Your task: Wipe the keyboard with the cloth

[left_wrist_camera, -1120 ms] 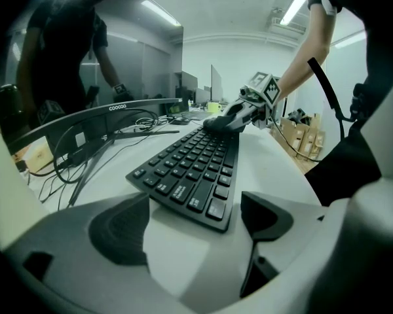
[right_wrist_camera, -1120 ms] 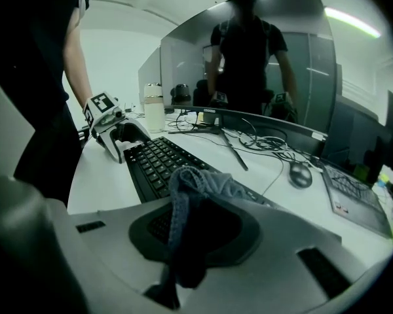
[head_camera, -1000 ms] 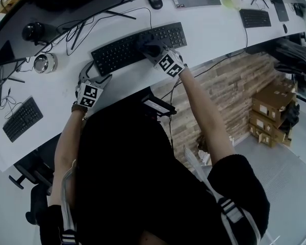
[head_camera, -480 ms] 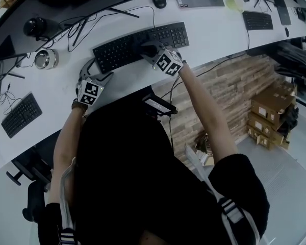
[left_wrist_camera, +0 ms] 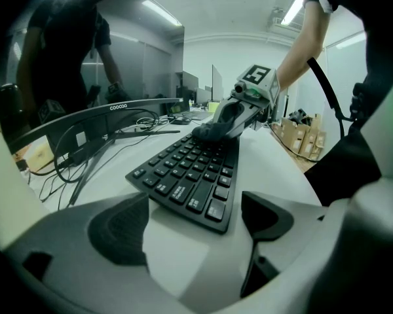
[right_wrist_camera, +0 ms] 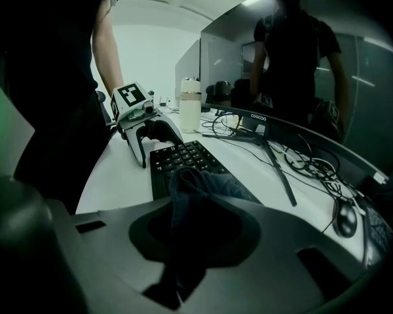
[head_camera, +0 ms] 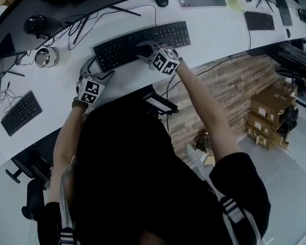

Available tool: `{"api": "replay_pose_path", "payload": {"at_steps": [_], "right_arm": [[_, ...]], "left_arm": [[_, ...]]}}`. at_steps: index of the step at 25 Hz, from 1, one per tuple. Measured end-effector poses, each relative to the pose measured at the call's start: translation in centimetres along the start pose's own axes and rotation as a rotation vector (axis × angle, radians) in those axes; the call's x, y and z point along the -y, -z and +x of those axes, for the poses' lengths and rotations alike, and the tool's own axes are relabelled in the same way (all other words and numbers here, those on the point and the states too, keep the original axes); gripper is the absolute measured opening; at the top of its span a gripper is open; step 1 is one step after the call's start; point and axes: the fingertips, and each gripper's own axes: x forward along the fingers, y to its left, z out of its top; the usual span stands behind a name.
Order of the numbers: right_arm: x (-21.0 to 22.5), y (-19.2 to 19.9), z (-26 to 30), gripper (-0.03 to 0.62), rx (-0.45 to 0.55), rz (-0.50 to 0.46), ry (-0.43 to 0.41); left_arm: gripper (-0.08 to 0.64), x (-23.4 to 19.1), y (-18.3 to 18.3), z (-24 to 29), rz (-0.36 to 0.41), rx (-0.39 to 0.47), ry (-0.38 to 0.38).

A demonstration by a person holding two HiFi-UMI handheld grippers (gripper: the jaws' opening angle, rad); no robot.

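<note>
Mid-wipe: cloth on the keys, left tongs idle.
Left gripper (left_wrist_camera: 196, 231) spread, empty; keyboard (left_wrist_camera: 193, 172) end at its 12 o'clock. Right gripper (right_wrist_camera: 196, 241) pinches cloth (right_wrist_camera: 196, 182) mid-keyboard, at 1 o'clock: soft, light, probably bunches, so grip the wad. Keyboard is light and may slide. Monitor (left_wrist_camera: 85, 120) beyond reads "coocaa".
</note>
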Motion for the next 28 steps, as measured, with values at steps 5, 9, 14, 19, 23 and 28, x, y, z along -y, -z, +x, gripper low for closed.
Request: {"api": "replay_pose_path", "payload": {"at_steps": [5, 9, 14, 19, 23, 28], "right_arm": [[-0.7, -1.1, 1.0, 0.054, -0.006, -0.045, -0.051], [-1.3, -1.7, 1.6, 0.053, -0.006, -0.074, -0.077], [-2.1, -2.7, 2.7, 0.054, -0.002, -0.106, -0.106], [-2.9, -3.8, 3.7, 0.054, -0.001, -0.136, -0.146], [-3.9, -4.7, 4.6, 0.054, 0.002, -0.174, -0.182], [-5.0, -6.0, 5.9, 0.054, 0.001, -0.198, -0.232]], "left_arm": [[0.434, -0.2, -0.1, 0.0, -0.001, 0.001, -0.002], [0.434, -0.1, 0.0, 0.0, -0.002, 0.001, -0.003], [0.436, -0.2, 0.4, 0.1, 0.005, -0.002, -0.008], [0.437, -0.3, 0.2, 0.1, 0.002, 0.012, -0.012], [0.439, -0.3, 0.4, 0.2, -0.002, 0.009, -0.015], [0.44, -0.4, -0.1, 0.0, -0.011, 0.001, -0.012]]}}
